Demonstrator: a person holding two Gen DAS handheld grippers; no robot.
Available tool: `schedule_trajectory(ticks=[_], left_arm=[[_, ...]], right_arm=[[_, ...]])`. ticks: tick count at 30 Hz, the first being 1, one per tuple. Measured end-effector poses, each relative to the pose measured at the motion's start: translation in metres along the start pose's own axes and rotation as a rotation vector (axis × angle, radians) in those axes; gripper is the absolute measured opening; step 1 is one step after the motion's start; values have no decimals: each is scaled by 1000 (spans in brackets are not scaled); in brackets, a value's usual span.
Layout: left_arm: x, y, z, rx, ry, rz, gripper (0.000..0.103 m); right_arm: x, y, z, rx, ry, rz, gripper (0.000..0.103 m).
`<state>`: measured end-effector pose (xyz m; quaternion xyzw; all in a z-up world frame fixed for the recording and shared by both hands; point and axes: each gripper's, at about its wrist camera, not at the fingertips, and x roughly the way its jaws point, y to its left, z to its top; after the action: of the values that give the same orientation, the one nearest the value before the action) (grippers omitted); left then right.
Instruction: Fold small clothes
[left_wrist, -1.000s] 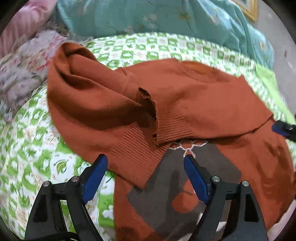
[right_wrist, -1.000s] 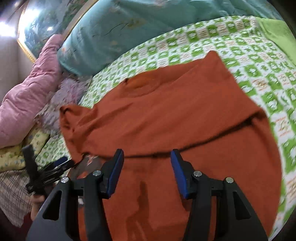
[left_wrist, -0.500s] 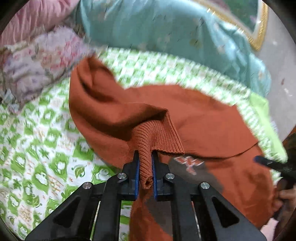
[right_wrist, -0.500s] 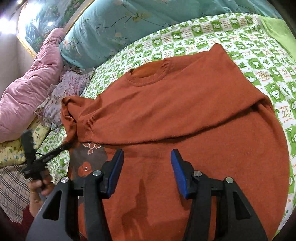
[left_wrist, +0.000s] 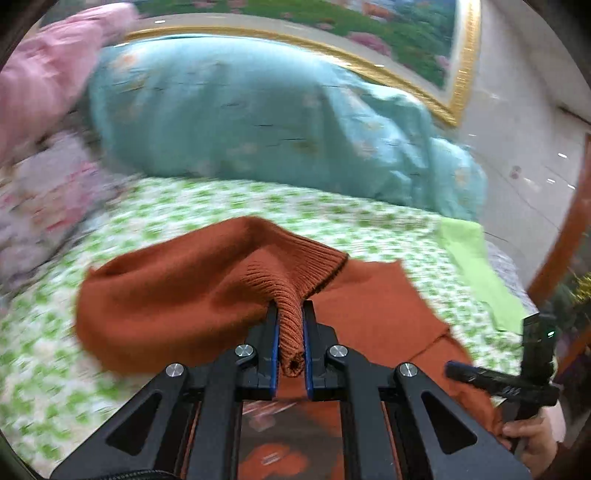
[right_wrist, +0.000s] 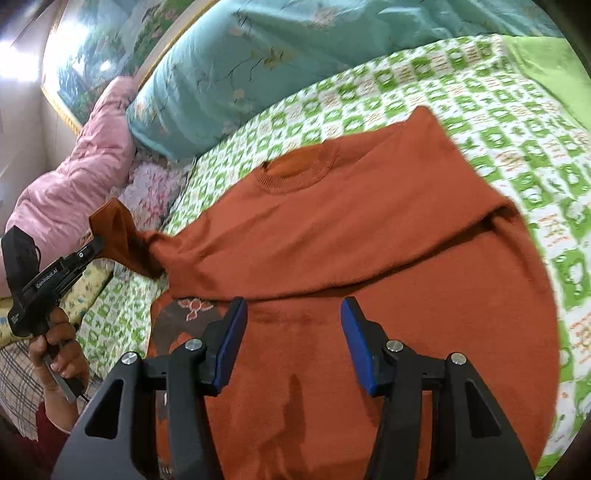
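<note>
Clamped on the ribbed cuff (left_wrist: 291, 317) of the sweater's sleeve, my left gripper (left_wrist: 290, 345) holds that cuff lifted off the bed, its two blue pads pressed against the knit from both sides. From my right camera I see the same left gripper (right_wrist: 96, 246) out at the left, tilted upward, with the person's bare hand (right_wrist: 59, 345) wrapped around its handle below. My right gripper (right_wrist: 291, 341) hovers with its two blue pads spread wide apart, gripping nothing, above the lower body of the one rust-orange knitted sweater (right_wrist: 369, 236). That sweater lies spread on the green-and-white patterned bedsheet (right_wrist: 480, 96), round neckline toward the pillows, its other sleeve folded across the chest. Behind it sit one large teal floral pillow (right_wrist: 236, 62), one pink quilted blanket (right_wrist: 85, 177) and a gold-framed landscape painting (left_wrist: 406, 33).
</note>
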<state>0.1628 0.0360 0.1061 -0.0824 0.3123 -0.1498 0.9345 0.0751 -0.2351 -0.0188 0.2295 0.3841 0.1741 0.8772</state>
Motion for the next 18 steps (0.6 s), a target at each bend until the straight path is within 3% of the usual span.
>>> schedule_trajectory(ticks=[5, 8, 13, 18], left_arm=[[66, -83, 2, 80, 56, -137, 8], [106, -117, -4, 103, 106, -182, 8], [165, -159, -21, 127, 187, -223, 8], [205, -175, -41, 134, 257, -217, 8]], right_arm=[[-21, -25, 5, 53, -60, -39, 54], [-37, -46, 7, 92, -97, -73, 54], [-57, -75, 5, 147, -131, -119, 54], [-62, -93, 5, 188, -135, -139, 54]])
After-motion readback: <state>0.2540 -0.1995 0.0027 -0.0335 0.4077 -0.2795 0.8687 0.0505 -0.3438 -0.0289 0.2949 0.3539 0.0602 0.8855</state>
